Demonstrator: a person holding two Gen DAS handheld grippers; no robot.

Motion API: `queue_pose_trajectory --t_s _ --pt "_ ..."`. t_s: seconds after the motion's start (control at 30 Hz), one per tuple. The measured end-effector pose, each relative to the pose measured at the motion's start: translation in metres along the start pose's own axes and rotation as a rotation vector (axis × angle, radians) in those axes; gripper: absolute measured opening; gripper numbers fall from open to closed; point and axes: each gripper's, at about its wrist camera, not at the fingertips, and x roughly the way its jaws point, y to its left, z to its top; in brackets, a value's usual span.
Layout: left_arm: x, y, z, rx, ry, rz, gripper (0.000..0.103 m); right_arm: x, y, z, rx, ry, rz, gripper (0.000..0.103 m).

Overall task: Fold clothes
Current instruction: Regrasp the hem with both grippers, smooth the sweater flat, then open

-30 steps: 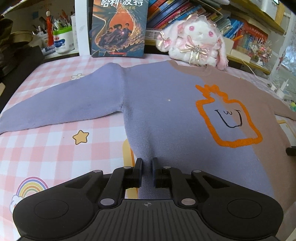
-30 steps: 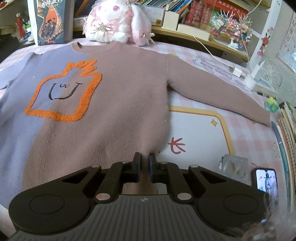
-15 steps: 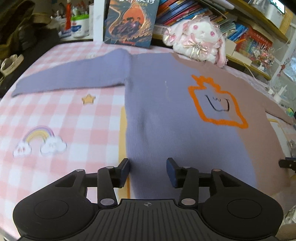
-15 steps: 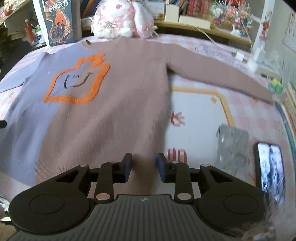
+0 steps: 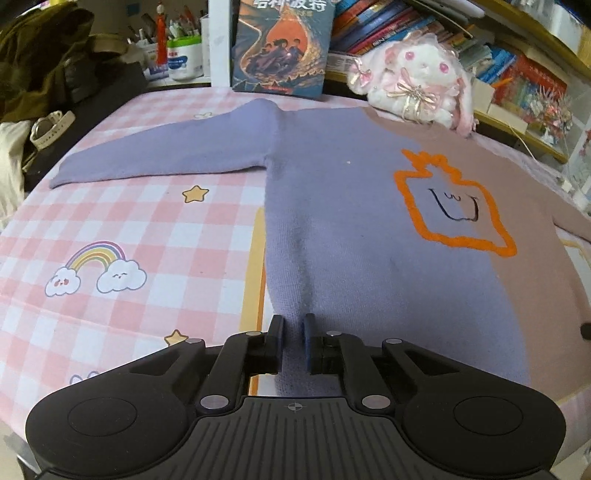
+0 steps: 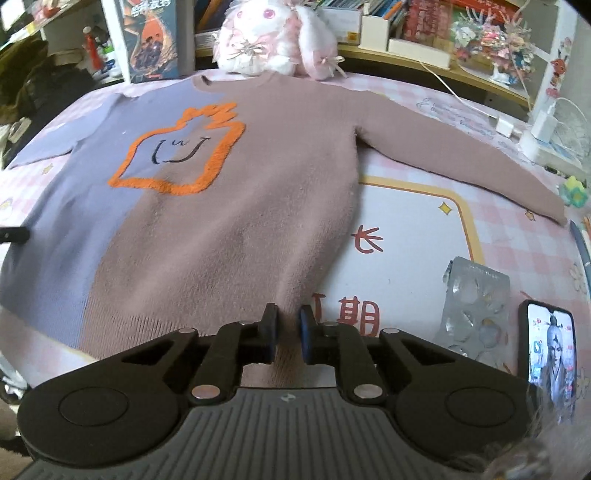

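The sweater (image 5: 351,229) lies flat on the desk (image 5: 147,236), its long axis running from the hem at both tongs away to the collar beside the plush rabbit (image 6: 273,33). Left tongs (image 5: 293,341) and right tongs (image 6: 284,332) each pinch that hem.

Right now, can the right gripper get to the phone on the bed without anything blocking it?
Probably yes, once it lets go. The right gripper is shut on the sweater hem. The phone lies flat just to its right, and only the pill pack sits beside the path, not across it.
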Motion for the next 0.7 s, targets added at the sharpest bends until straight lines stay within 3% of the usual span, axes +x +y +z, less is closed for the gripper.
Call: queue_pose_trajectory --t_s 0.27,0.43,0.53,0.6,0.63,0.67,0.7 --pt "0.000 -0.005 -0.002 0.020 -0.018 0.052 0.011 0.000 0.008 -0.002 -0.095 -0.001 0.046 0.011" --pt "-0.009 -0.011 -0.004 0.015 -0.039 0.102 0.019 0.000 0.006 -0.001 -0.124 -0.001 0.052 0.013" --pt "-0.026 -0.020 -0.004 0.014 -0.096 0.108 0.031 -0.006 0.004 0.001 -0.118 -0.025 0.041 0.031" --pt "-0.036 -0.026 -0.003 0.012 -0.139 0.113 0.052 -0.013 0.002 0.004 -0.100 -0.063 0.034 0.046" --pt "-0.041 -0.030 -0.003 0.009 -0.164 0.122 0.068 -0.016 0.001 0.006 -0.090 -0.083 0.030 0.050" --pt "-0.045 -0.033 -0.002 0.006 -0.189 0.130 0.076 -0.019 0.000 0.008 -0.079 -0.103 0.022 0.059" --pt "-0.049 -0.036 -0.003 -0.002 -0.211 0.136 0.077 -0.023 0.000 0.011 -0.068 -0.124 0.014 0.070"
